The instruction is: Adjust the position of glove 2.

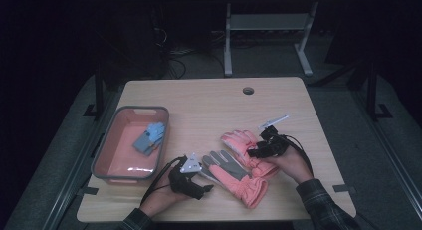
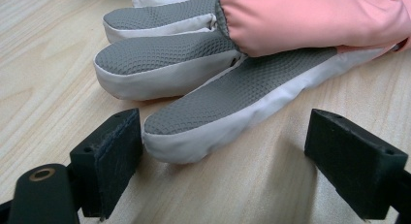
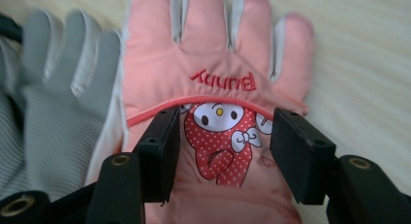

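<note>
Two pink gloves lie side by side on the wooden table [image 1: 199, 105]. One lies palm up, showing grey grip fabric [image 1: 226, 168]; the other lies back up [image 1: 244, 140]. My left gripper [image 1: 206, 186] rests low on the table at the palm-up glove's fingertips. In the left gripper view it is open [image 2: 232, 156], and one grey finger [image 2: 208, 112] lies between the jaws, its tip close to the left one. My right gripper [image 1: 252, 151] hovers over the back-up glove [image 3: 213, 54]. It is open [image 3: 230, 146], its jaws on either side of a cartoon bunny print [image 3: 220, 136].
A pink tray with a grey rim [image 1: 107, 155] stands at the left of the table and holds a small blue and grey glove [image 1: 151, 138]. A round cable hole [image 1: 248, 90] sits near the far edge. A table frame [image 1: 268, 26] stands on the floor beyond.
</note>
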{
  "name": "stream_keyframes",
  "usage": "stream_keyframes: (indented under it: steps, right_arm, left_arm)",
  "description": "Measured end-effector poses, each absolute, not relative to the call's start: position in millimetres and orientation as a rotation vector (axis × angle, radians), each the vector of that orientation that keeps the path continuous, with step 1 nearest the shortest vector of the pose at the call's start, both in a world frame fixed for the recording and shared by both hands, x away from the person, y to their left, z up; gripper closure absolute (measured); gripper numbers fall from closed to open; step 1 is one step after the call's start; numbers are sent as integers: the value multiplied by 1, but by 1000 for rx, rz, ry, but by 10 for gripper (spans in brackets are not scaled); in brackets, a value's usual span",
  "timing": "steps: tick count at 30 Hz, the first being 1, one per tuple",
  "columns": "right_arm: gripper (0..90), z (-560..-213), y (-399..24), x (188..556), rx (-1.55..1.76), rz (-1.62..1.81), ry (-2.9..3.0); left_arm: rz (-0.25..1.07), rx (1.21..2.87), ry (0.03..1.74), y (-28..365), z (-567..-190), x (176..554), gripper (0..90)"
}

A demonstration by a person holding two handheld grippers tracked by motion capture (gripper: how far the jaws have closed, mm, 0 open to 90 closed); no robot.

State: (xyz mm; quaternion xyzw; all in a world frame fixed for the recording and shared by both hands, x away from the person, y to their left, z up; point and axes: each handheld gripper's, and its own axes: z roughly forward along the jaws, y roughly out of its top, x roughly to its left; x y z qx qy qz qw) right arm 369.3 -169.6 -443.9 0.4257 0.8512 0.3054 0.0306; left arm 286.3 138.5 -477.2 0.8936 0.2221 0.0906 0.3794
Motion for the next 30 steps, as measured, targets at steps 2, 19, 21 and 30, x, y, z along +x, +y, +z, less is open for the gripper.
stream_keyframes:
  steps: [2,19,21,30]
  right_arm:
    - [448,-446,-168,371,1319,920,2638]
    - [875,-441,-175,371,1221,1027,2672]
    - [877,-438,-179,371,1216,1051,2668]
    - [878,-411,-191,366,1209,1175,2614]
  left_arm:
    - [231,2283,567,139,-477,286,127]
    - [231,2282,567,139,-477,286,127]
    - [231,2282,568,139,-477,286,127]
    - [231,2282,567,139,-477,286,127]
